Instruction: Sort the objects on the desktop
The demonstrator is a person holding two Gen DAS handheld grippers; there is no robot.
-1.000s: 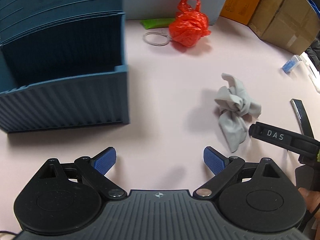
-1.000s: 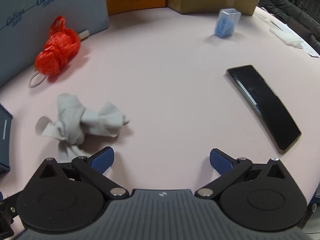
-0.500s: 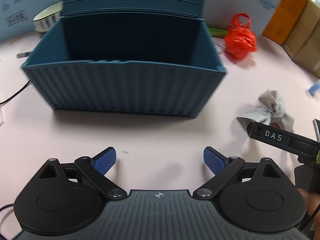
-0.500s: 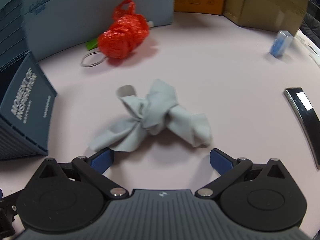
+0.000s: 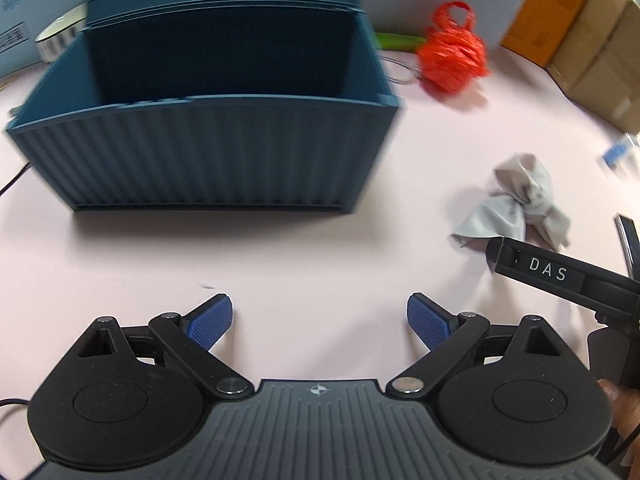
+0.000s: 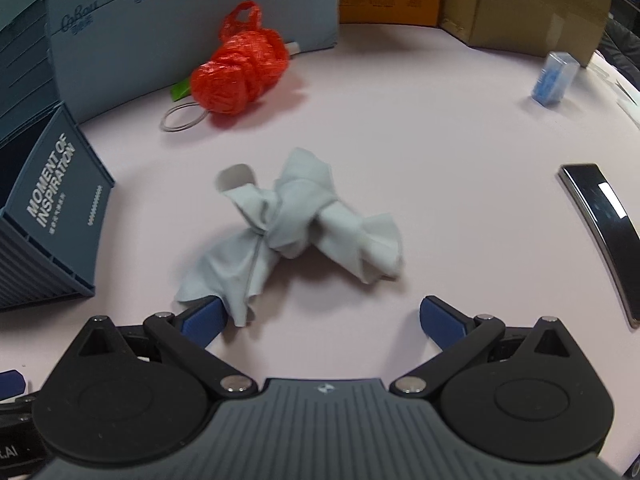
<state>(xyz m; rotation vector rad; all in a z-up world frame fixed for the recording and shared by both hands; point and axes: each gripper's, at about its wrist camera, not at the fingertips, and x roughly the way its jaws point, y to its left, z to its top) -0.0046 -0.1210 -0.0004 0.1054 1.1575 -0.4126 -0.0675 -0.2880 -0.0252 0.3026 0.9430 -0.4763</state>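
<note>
Tongs first: right gripper [image 6: 320, 316] spread wide, nothing held, left pad [image 6: 204, 318] just touching the trailing corner of the grey cloth [image 6: 296, 224]. Left gripper [image 5: 319, 322] likewise gaping and empty, hovering over bare pink tabletop [image 5: 280, 256], facing the blue organiser box [image 5: 208, 160].

Cloth knotted at the middle, loose tails flaring to either side, lying on the table between the box and a black phone [image 6: 604, 216]. Soft, light, limp by the look of it; likely to sag and drag if pinched by a tail. Best hold probably the bunched knot [image 6: 290, 236], thick enough to fill the pads without slipping. Not fragile, no need for care in squeezing.

Further out: red plastic bag [image 6: 240, 76], balled up, crinkly and light, next to a metal ring [image 6: 182, 118]; small blue box [image 6: 554, 78] far right, well apart.

Organiser box open on top, front compartment dark and seemingly empty; rear slots too shadowed to tell. Cardboard cartons [image 5: 592, 48] at the table edge shut.
</note>
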